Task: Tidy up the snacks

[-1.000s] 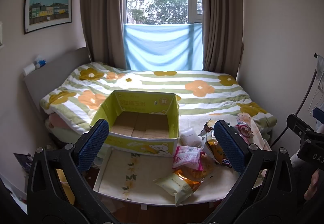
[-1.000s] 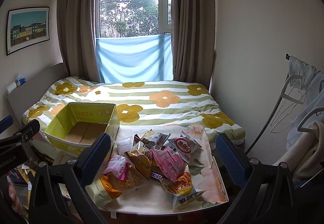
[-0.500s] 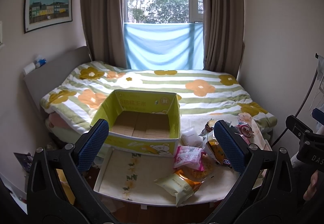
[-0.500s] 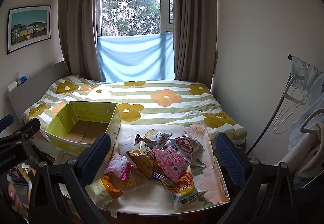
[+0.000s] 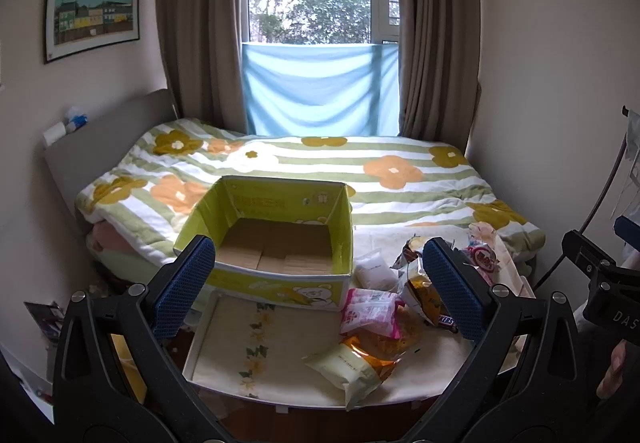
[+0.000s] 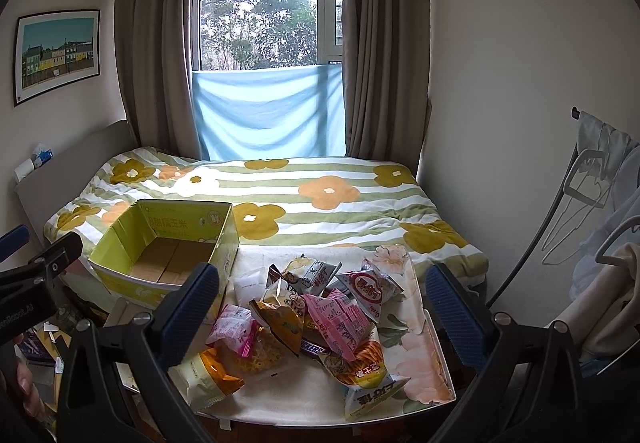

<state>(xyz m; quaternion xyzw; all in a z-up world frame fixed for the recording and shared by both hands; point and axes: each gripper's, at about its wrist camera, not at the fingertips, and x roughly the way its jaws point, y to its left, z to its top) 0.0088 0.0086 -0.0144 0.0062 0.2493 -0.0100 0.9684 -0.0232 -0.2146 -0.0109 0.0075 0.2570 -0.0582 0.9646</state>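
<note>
Snack packets (image 6: pixel 320 319) heaped on the table (image 6: pixel 424 375), yellow cardboard box (image 5: pixel 276 239) empty beside them, left gripper (image 5: pixel 318 289) and right gripper (image 6: pixel 322 307) hovering, fingers spread wide, holding nothing.

Home bedroom, bed (image 6: pixel 280 203) with flowered quilt, curtained window (image 6: pixel 264 3), framed picture (image 5: pixel 94 13), clothes hangers (image 6: pixel 584 187)

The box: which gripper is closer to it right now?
Left. The left gripper is open and faces the box head on. The right gripper, also open, faces the snack pile, with the box off to its left.
</note>
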